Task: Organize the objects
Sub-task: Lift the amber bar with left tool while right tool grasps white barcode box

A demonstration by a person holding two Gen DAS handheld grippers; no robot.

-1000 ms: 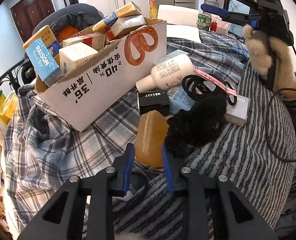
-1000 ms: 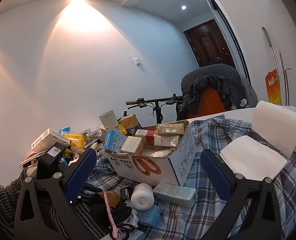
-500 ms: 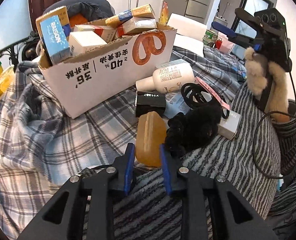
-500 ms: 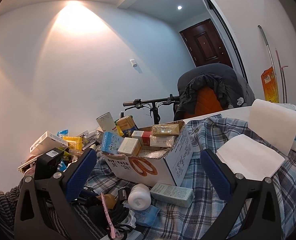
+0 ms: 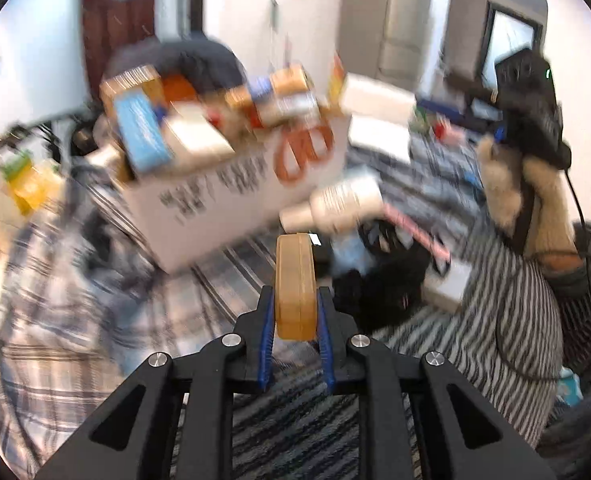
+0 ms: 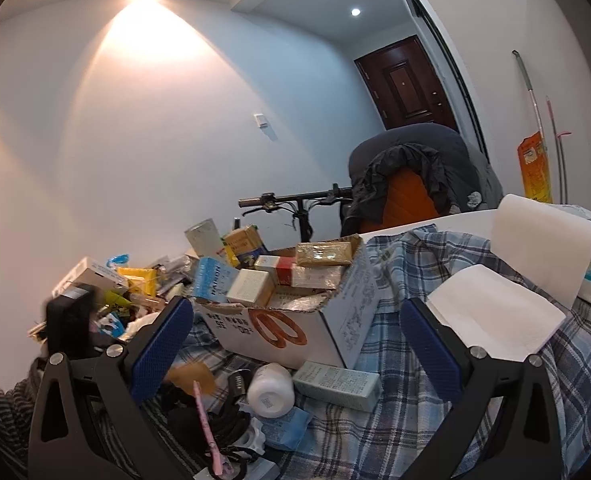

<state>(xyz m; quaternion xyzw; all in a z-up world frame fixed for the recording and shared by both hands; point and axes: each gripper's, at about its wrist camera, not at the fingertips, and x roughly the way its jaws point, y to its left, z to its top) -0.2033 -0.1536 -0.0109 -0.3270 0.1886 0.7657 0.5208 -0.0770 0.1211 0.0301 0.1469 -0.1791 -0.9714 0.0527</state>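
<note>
A box, filled with cartons, is being shown at frame centre; a bottle is lying below it, paper at right.

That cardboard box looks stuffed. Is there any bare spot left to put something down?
Yes. The cardboard box is heaped to the rim, and its near side is crowded: white bottle, pale green carton, black tangle. Freer is the plaid cloth between the carton and the folded white paper.
</note>
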